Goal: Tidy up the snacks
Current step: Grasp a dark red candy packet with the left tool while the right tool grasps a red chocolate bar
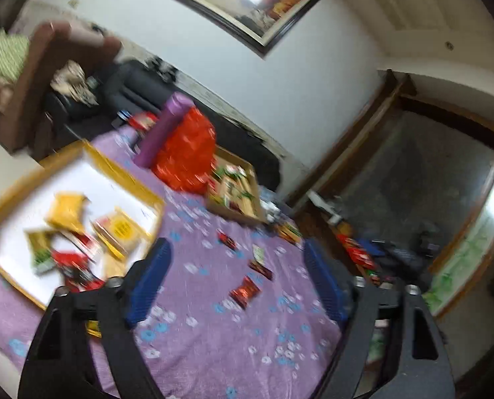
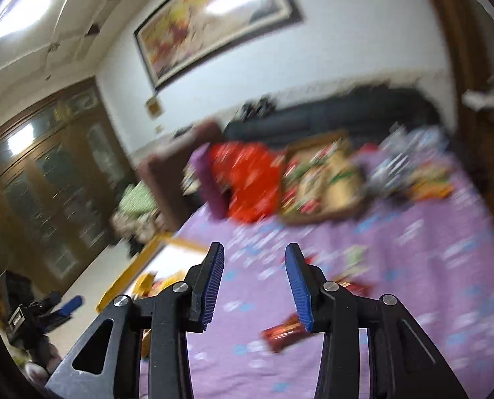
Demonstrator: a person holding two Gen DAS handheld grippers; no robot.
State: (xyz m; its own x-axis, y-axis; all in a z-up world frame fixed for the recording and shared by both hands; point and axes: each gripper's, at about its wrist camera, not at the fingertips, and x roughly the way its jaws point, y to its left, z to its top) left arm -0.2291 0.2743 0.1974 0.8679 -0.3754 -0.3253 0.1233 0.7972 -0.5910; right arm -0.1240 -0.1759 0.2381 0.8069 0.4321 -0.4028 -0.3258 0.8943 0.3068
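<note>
Both tools are between picks: the left gripper [image 1: 237, 276] gapes wide and empty, and the right gripper [image 2: 253, 286] stands partly apart, nothing in it. Several packets already lie in the yellow-rimmed white tray [image 1: 120, 173]. Next, probably, comes the small red foil snack packet [image 1: 244, 292] on the lilac flowered cloth [image 1: 213, 349], though blur obscures its edges.

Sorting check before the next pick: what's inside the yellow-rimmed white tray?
The yellow-rimmed white tray holds yellow packets, a green packet and red packets. The left gripper's arm hides its near corner.
</note>
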